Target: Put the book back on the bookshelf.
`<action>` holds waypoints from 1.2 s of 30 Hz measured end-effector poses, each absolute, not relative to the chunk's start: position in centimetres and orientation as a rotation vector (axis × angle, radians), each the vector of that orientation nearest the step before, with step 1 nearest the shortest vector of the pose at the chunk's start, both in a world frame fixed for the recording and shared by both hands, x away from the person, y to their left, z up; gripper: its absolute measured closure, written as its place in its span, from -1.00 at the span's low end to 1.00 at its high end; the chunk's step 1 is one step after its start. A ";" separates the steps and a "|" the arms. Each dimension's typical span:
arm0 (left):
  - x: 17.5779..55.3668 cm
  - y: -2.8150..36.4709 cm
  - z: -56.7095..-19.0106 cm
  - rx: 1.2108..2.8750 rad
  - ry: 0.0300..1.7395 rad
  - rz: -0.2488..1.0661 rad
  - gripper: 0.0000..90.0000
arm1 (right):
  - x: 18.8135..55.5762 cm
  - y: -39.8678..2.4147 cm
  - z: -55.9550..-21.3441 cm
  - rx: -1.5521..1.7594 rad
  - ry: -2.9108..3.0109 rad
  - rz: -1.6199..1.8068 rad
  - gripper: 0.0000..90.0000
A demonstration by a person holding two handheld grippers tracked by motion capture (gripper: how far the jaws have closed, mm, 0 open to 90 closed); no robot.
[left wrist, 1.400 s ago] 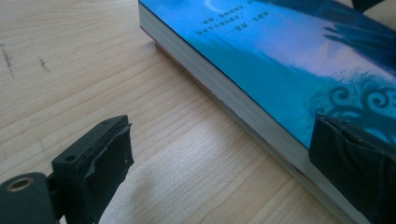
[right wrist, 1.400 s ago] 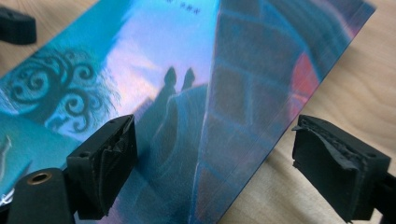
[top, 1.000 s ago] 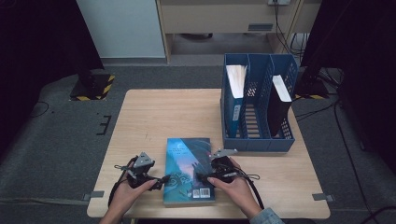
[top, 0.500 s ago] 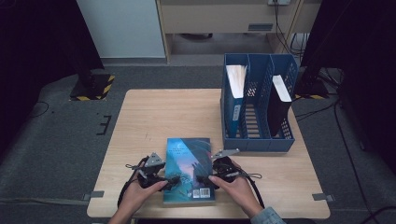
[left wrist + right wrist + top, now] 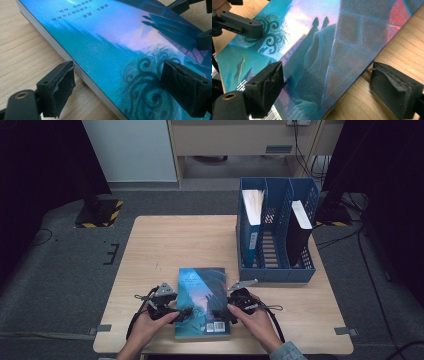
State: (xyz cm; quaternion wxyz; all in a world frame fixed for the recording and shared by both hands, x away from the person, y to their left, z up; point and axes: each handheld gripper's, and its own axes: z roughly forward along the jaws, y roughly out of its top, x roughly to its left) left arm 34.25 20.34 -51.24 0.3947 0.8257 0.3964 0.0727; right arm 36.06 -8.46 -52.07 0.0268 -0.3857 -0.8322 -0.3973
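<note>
1. Book (image 5: 203, 302) flat on table (image 5: 165, 245), lower centre of the high view, cover up, barcode end toward the bottom edge of frame. Long axis roughly bottom-to-top of frame, pointing toward the blue file rack (image 5: 276, 270) at upper right.
2. Left gripper (image 5: 184, 312) at the book's left long edge, near the lower corner. In the left gripper view (image 5: 117, 87), one finger (image 5: 58, 87) low on the wood just beside the page edge, the other finger (image 5: 185, 87) above the cover: fingers apart, straddling the edge (image 5: 82, 72), pads not pressing.
3. Right gripper (image 5: 220, 312) at the opposite long edge, same level. In the right gripper view (image 5: 329, 87), one finger (image 5: 265, 86) over the cover, the other (image 5: 394, 87) on the table side beyond the edge: also spread, astride the edge, no squeeze visible. Whether either pad touches the book: cannot tell.
4. Key relation: book lies between the two grippers, each facing inward across the short axis, left one from the left, right one from the right. Both about equally near; neither favoured.
5. Judgement: two-sided pinch on the long edges being set up, probably to lift and stand the book for the rack. Empty slots between a blue folder (image 5: 250, 220) and a dark book (image 5: 298, 232) standing in the rack.
6. Risk, as a judgement: grips low on the book, so the far end may sag or swing on lifting.
</note>
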 end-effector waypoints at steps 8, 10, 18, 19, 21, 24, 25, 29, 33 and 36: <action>34.8 21.4 -51.2 2.078 1.051 0.203 -0.75 | 35.4 -7.3 -51.9 -1.165 -2.591 -1.219 -0.68; 34.9 21.5 -51.2 2.076 1.050 0.204 -0.75 | 35.2 -7.0 -51.9 -1.154 -2.590 -1.222 -0.68; 34.6 21.4 -51.1 2.091 1.037 0.230 -0.75 | 35.6 -7.4 -52.3 -1.137 -2.545 -1.233 -0.70; 34.4 21.4 -51.1 2.093 1.039 0.225 -0.74 | 35.6 -7.5 -52.4 -1.132 -2.541 -1.243 -0.70; 34.2 21.4 -51.1 2.096 1.041 0.213 -0.75 | 35.5 -7.6 -52.5 -1.131 -2.530 -1.253 -0.70; 33.9 21.5 -51.1 2.102 1.033 0.208 -0.74 | 35.5 -7.9 -52.7 -1.131 -2.505 -1.258 -0.71; 33.9 21.6 -51.1 2.098 1.038 0.203 -0.74 | 35.5 -7.9 -52.8 -1.126 -2.505 -1.261 -0.71; 34.0 21.5 -51.1 2.099 1.049 0.187 -0.75 | 35.3 -7.9 -52.9 -1.125 -2.508 -1.278 -0.75; 34.4 21.3 -51.2 2.098 1.044 0.179 -0.75 | 35.4 -7.7 -52.9 -1.096 -2.517 -1.275 -0.79; 34.6 21.1 -51.2 2.095 1.046 0.177 -0.75 | 35.5 -7.8 -52.9 -1.089 -2.516 -1.278 -0.79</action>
